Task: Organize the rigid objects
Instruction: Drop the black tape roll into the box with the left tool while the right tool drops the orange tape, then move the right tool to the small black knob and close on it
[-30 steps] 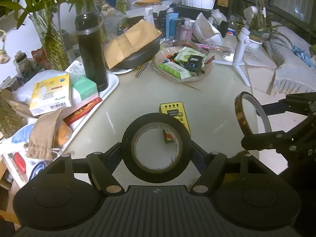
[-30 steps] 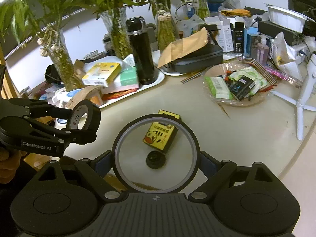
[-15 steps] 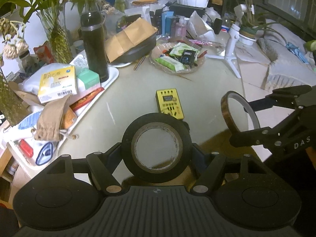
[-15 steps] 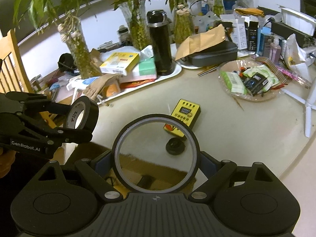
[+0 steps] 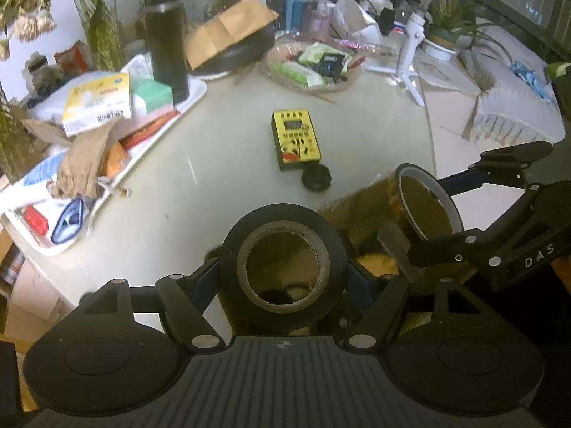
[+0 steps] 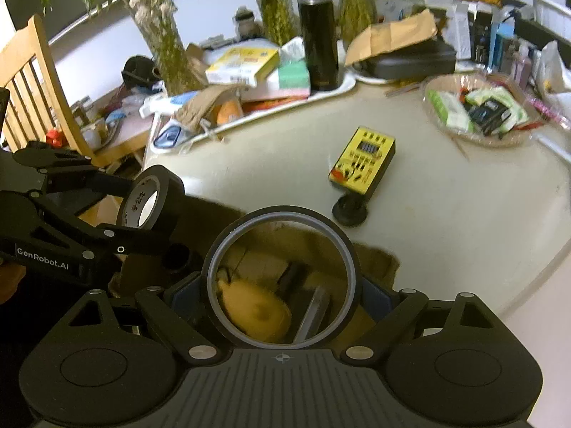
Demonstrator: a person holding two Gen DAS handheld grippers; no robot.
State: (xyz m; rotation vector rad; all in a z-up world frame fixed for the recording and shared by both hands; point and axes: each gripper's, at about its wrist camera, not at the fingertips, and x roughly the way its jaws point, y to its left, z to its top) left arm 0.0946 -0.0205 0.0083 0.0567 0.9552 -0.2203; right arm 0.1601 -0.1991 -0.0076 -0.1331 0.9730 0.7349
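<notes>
My left gripper [image 5: 282,267] is shut on a black tape roll [image 5: 228,267], also seen in the right wrist view [image 6: 171,196]. My right gripper [image 6: 282,278] is shut on a thin amber tape ring [image 6: 214,260], seen from the left wrist view [image 5: 403,178] too. Both rolls hang over an open cardboard box [image 6: 378,260] below the table's near edge, with a yellow object [image 6: 253,315] inside. A yellow tester box [image 5: 295,138] and a small black round piece [image 5: 316,178] lie on the table [image 5: 200,185].
A white tray [image 5: 194,96] at left holds boxes, a pouch and a black flask [image 5: 165,35]. A dish of packets [image 5: 314,64] and a white tripod [image 5: 410,60] stand at the back. A wooden chair [image 6: 32,92] is at left.
Both grippers have pulled back from the table toward its near edge with their tape rolls. The cardboard box has come into view beneath them.
</notes>
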